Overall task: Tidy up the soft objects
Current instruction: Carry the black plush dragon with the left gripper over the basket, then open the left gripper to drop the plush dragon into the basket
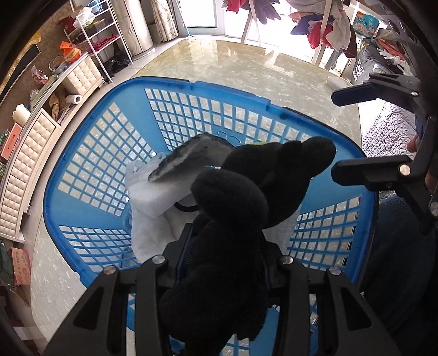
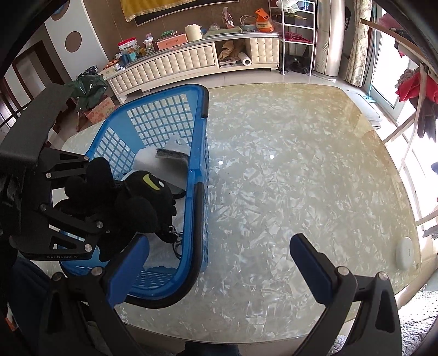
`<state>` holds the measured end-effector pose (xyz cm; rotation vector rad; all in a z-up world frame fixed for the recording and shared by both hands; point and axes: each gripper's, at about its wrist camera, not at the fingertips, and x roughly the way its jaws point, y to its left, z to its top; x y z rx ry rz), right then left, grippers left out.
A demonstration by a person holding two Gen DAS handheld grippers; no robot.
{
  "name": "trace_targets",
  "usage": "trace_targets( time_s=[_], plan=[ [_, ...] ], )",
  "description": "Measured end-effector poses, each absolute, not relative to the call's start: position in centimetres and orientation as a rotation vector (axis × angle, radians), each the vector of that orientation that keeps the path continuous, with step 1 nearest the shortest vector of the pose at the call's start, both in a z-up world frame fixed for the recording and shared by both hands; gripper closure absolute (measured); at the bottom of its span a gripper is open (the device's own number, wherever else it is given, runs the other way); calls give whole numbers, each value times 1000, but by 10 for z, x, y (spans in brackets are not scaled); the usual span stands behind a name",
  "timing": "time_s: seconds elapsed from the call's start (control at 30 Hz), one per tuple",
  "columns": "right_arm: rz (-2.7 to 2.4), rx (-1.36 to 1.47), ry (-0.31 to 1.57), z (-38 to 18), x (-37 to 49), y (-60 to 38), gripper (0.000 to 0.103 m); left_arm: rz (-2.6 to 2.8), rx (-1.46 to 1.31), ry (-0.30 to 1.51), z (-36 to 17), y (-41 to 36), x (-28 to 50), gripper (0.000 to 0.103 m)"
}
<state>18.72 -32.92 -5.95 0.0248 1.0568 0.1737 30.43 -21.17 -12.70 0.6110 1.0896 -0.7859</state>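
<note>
My left gripper (image 1: 227,241) is shut on a black plush toy (image 1: 241,208) and holds it over the blue plastic basket (image 1: 109,153). In the basket lie a white sponge block (image 1: 156,191), a grey-edged scouring pad (image 1: 186,158) and a white cloth (image 1: 153,235). In the right wrist view the plush (image 2: 142,197) with a yellow eye hangs in the left gripper (image 2: 109,216) above the basket (image 2: 164,115). My right gripper (image 2: 219,252) is open and empty over the marble table, right of the basket; it also shows in the left wrist view (image 1: 339,134).
The basket stands on a glossy marble table (image 2: 301,169). A small white round object (image 2: 408,252) lies near the table's right edge. A cream cabinet (image 2: 175,63) with clutter lines the far wall. A clothes rack (image 1: 325,24) stands beyond the table.
</note>
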Motion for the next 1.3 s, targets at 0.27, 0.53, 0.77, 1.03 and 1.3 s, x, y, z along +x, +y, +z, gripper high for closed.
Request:
trace_targets(
  time_s=[0.27, 0.53, 0.77, 1.03, 1.3],
  plan=[
    [177, 22, 1057, -60, 185, -329, 0, -799, 618, 1089, -126, -210, 303, 62],
    [180, 27, 1062, -58, 183, -331, 0, -822, 610, 1091, -124, -210, 299, 36],
    [173, 34, 1054, -51, 177, -332, 0, -817, 598, 1054, -110, -202, 296, 21],
    [161, 11, 1043, -41, 175, -323, 0, -833, 573, 999, -85, -193, 287, 6],
    [160, -27, 1032, -33, 173, -301, 0, -792, 487, 925, -57, -172, 280, 0]
  ],
)
